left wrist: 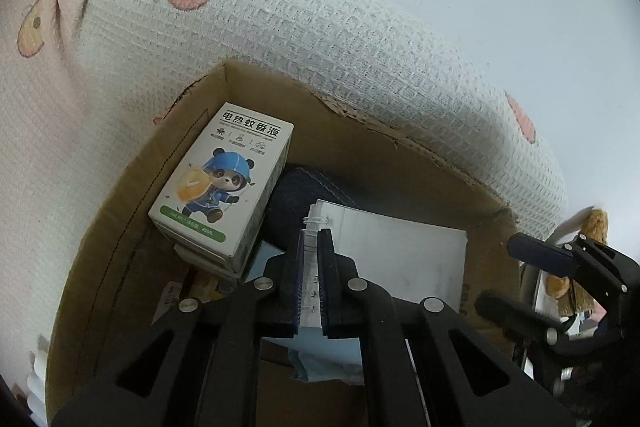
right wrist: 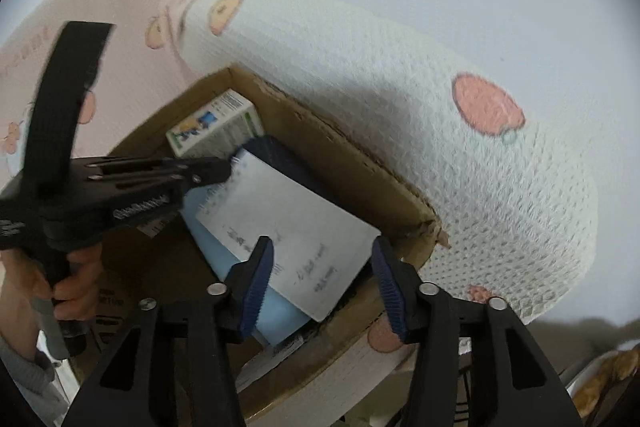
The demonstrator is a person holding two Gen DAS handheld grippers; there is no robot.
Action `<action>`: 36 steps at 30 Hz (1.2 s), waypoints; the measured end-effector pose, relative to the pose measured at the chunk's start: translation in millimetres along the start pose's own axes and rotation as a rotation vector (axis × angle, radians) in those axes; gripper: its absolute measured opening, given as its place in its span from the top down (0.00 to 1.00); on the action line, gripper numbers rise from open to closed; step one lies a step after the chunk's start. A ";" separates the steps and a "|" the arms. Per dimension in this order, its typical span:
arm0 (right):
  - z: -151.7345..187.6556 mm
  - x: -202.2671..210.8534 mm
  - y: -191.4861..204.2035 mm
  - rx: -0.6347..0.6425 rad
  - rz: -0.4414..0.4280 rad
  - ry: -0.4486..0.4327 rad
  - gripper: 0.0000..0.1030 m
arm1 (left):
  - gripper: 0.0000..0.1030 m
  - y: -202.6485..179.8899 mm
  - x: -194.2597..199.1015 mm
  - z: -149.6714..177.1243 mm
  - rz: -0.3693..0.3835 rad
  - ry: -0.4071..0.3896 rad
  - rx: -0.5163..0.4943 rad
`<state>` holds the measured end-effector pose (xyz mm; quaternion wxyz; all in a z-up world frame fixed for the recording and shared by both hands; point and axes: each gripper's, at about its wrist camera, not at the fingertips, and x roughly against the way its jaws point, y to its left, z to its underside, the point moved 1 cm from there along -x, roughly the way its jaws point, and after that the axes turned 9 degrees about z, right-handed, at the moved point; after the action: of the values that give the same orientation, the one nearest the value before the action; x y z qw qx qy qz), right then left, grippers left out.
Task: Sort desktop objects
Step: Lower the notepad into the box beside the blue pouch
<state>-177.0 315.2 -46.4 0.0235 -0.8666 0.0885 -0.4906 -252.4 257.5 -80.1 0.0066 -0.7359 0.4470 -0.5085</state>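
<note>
left tool (left wrist: 314, 247) clamped tight on the spiral-bound edge of a notebook (left wrist: 400, 259), wire coils squeezed between the two dark pads, hardly any gap between them. the notebook hangs tilted inside the cardboard box (left wrist: 120, 227), its pale cover slanting down to the right, a light blue sheet (left wrist: 320, 339) showing just under the pads. right beside the tool, to the left, a white mosquito-liquid carton (left wrist: 224, 187) with a blue-hatted panda lies on top of the clutter, touching a dark blue denim-look pouch (left wrist: 304, 191) that sits behind the notebook's spine.

right tool (right wrist: 322, 287) wide open, gripping nothing, its blue-ribbed pads standing on either side of the notebook's lower corner (right wrist: 296, 231) as seen from its own camera; whether they touch the cover cannot be told. faint handwriting shows on the cover, blurred. from here the left tool (right wrist: 218, 169) comes in from the left, a bare hand (right wrist: 68, 283) wrapped around its handle, biting the notebook's top corner. the carton (right wrist: 216, 127) sits at the box's far corner.

the box rests against a white waffle-textured cloth (right wrist: 400, 107) printed with pink and orange fruit shapes, draped over its far rim.
</note>
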 end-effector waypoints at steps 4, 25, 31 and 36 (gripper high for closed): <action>1.1 4.2 9.4 0.060 -0.028 0.015 0.43 | 0.49 -5.9 11.7 6.7 -0.015 -0.015 0.001; 10.1 -37.4 55.4 0.307 0.016 0.143 0.32 | 0.67 19.6 8.3 27.0 0.058 0.031 0.198; 10.9 -55.5 54.2 0.370 0.149 0.149 0.32 | 0.81 3.3 -8.3 16.9 0.070 0.046 0.197; 5.8 -55.9 43.3 0.345 0.143 0.124 0.33 | 0.87 11.9 -8.1 8.9 0.138 0.010 0.248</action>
<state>-205.9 282.1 -102.2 0.2011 -0.8092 0.0658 -0.5482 -254.1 251.8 -96.0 0.1304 -0.6945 0.4301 -0.5618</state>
